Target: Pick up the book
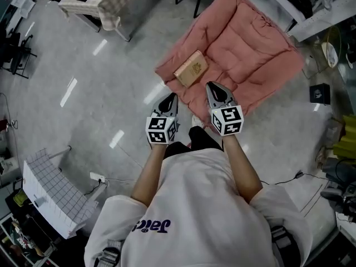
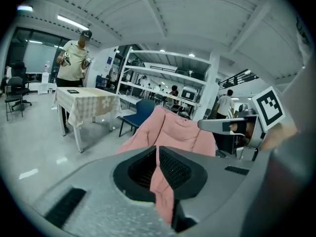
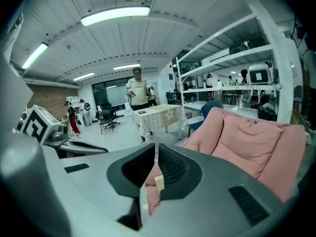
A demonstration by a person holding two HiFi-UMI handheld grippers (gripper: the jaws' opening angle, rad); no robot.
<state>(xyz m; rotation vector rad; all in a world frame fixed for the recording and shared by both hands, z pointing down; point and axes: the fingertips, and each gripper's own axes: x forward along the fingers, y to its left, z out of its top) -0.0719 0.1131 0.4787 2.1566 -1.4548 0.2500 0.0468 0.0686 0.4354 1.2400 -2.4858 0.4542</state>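
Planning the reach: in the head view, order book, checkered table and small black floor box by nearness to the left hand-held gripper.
1. Book, just ahead on the pink cushion.
2. Checkered table, upper left.
3. Black box, far right.

In the right gripper view only a sliver of the book (image 3: pixel 159 182) shows past the jaws.

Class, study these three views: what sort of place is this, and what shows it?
Probably a lab or workshop space, not a home: tall white shelves, office chairs on a bare polished floor, and long strip lights overhead. A book lies on a pink cushion.
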